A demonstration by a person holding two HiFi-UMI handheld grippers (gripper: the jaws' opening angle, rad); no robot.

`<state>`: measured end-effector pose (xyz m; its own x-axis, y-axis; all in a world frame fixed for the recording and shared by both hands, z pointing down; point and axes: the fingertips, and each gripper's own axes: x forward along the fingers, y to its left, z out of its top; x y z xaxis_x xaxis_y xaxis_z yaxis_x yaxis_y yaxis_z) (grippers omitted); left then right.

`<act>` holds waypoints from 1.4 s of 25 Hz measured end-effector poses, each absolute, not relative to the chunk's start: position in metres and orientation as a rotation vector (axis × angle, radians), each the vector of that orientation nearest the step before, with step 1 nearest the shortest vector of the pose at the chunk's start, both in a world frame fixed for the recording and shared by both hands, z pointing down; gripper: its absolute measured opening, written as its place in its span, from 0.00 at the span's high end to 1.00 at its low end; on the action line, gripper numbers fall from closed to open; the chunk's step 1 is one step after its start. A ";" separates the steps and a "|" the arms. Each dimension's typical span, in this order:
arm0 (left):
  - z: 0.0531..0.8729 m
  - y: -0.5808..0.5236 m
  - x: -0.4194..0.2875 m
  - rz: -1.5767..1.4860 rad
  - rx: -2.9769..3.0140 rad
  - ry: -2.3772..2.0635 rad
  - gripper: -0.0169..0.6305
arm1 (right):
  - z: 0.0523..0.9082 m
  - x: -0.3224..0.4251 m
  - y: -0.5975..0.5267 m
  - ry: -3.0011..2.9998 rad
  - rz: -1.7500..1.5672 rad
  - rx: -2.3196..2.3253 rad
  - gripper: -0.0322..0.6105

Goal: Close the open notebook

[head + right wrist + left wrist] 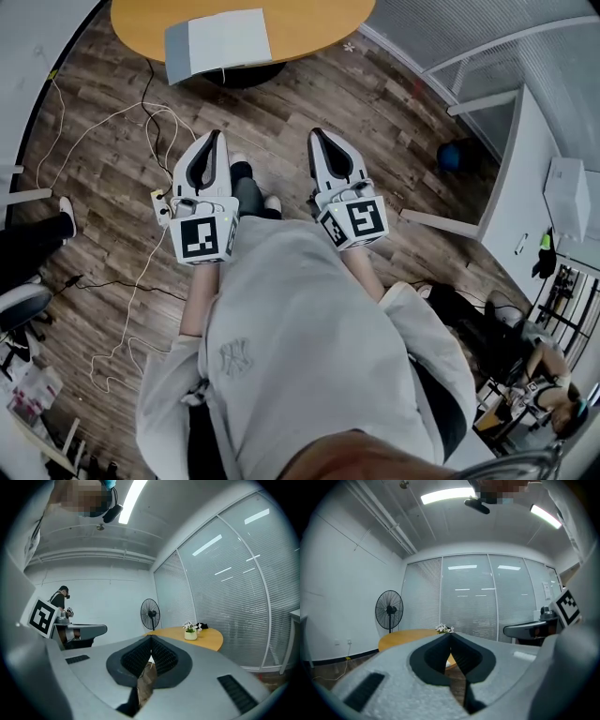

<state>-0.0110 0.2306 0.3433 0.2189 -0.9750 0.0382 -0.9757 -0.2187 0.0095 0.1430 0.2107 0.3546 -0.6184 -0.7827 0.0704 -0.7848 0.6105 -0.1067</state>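
Observation:
The open notebook (219,43) lies on the round wooden table (309,23) at the top of the head view, its pages pale grey and white. Both grippers are held level over the wood floor, short of the table. My left gripper (217,137) is shut with nothing between its jaws; its own view shows the tips (451,634) meeting in front of the table (401,638). My right gripper (316,134) is also shut and empty, tips (151,637) touching. The notebook cannot be made out in either gripper view.
White cables (141,122) and a power strip (161,202) lie on the floor left of the grippers. A standing fan (389,610) and a flower pot (190,632) are by the table. A white desk (525,187) and blue ball (450,155) stand right.

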 end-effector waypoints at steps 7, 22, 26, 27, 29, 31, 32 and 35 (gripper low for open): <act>0.346 0.162 -0.053 0.015 2.433 -1.937 0.95 | 0.356 0.104 0.142 -2.799 0.208 1.376 0.96; 0.335 0.020 -0.119 -0.003 2.530 -1.780 0.95 | 0.341 0.027 0.009 -2.754 0.187 1.449 0.96; 0.340 0.009 -0.121 0.006 2.525 -1.761 0.95 | 0.344 0.027 -0.001 -2.735 0.202 1.475 0.96; 0.341 0.006 -0.121 0.003 2.523 -1.758 0.95 | 0.344 0.027 -0.004 -2.732 0.203 1.479 0.96; 0.341 0.001 -0.121 -0.017 2.518 -1.754 0.95 | 0.345 0.029 -0.009 -2.731 0.208 1.482 0.96; 0.341 -0.004 -0.121 -0.038 2.508 -1.756 0.95 | 0.346 0.032 -0.014 -2.728 0.216 1.487 0.96; 0.341 -0.006 -0.122 -0.041 2.504 -1.761 0.95 | 0.347 0.033 -0.017 -2.728 0.221 1.488 0.96; 0.343 -0.014 -0.124 -0.034 2.487 -1.781 0.95 | 0.350 0.033 -0.026 -2.733 0.236 1.477 0.96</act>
